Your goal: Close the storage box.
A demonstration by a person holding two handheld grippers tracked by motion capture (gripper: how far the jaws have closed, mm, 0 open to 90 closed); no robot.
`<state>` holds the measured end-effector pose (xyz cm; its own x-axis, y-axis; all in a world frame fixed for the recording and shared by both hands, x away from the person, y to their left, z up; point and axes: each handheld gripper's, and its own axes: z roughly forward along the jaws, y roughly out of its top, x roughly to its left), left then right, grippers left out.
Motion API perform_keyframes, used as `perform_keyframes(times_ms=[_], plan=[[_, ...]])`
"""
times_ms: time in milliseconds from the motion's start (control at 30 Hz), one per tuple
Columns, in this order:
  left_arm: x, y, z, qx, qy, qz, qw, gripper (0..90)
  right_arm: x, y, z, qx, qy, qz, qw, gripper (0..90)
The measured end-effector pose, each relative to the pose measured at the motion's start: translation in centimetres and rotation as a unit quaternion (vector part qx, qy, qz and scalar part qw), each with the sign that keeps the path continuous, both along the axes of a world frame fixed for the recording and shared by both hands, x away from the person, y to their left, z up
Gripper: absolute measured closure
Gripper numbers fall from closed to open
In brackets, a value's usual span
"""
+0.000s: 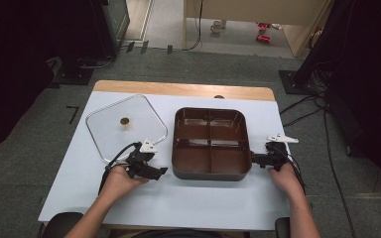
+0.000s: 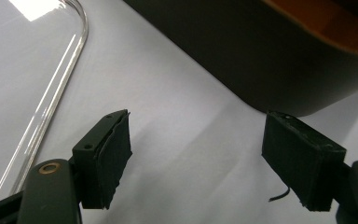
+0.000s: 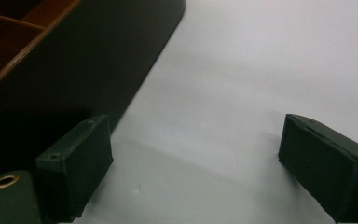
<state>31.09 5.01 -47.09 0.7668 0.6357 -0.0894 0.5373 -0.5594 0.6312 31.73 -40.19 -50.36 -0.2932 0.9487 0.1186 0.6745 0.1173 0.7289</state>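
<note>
**Both grippers flanked the divided box, lid set aside**

The brown four-compartment box (image 1: 211,144) sat near the middle of the white bench (image 1: 203,198), open-topped and empty in every section. Its clear square lid (image 1: 126,124) lay flat on the bench to the left, just apart from the box. The left gripper (image 1: 159,172) rested low beside the box's near-left corner, its fingers (image 2: 105,158) spread wide with nothing but bench between them. The right gripper (image 1: 252,159) sat at the box's right wall, fingers (image 3: 77,163) likewise apart and empty, one close against the dark side. The step in hand looked like lining up on the box from both sides. Next, each gripper would probably need to close on a wall or rim evenly.
</note>
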Motion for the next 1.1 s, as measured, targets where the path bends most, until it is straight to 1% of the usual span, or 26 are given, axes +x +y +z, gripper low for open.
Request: perform_keyframes(times_ms=[100,167,300,433,500,767,900,1100], plan=[[0.1,0.2,0.3,-0.002,-0.004,0.004,1.0,23.8,0.0,0.0,0.0,0.0,0.0,0.0,1.0,9.1],[0.3,0.4,0.5,-0.007,-0.002,0.007,0.9999,23.8,0.0,0.0,0.0,0.0,0.0,0.0,1.0,9.2],[0.6,0.7,0.8,-0.011,-0.001,0.008,0.9999,23.9,0.0,0.0,0.0,0.0,0.0,0.0,1.0,9.2],[0.8,0.9,1.2,-0.007,-0.011,0.011,0.9999,24.2,0.0,0.0,0.0,0.0,0.0,0.0,1.0,9.2],[1.0,1.1,1.4,-0.014,-0.007,0.013,0.9998,24.2,0.0,0.0,0.0,0.0,0.0,0.0,1.0,9.1],[1.9,1.9,1.8,-0.021,-0.001,0.02,0.9996,24.1,0.0,0.0,0.0,0.0,0.0,0.0,1.0,9.2],[2.5,2.4,1.8,-0.02,0.002,0.024,0.9995,24.2,0.0,0.0,0.0,0.0,0.0,0.0,1.0,9.1],[3.3,3.0,2.0,-0.028,0.003,0.033,0.9991,24.2,0.0,0.0,0.0,0.0,0.0,0.0,1.0,9.2]])
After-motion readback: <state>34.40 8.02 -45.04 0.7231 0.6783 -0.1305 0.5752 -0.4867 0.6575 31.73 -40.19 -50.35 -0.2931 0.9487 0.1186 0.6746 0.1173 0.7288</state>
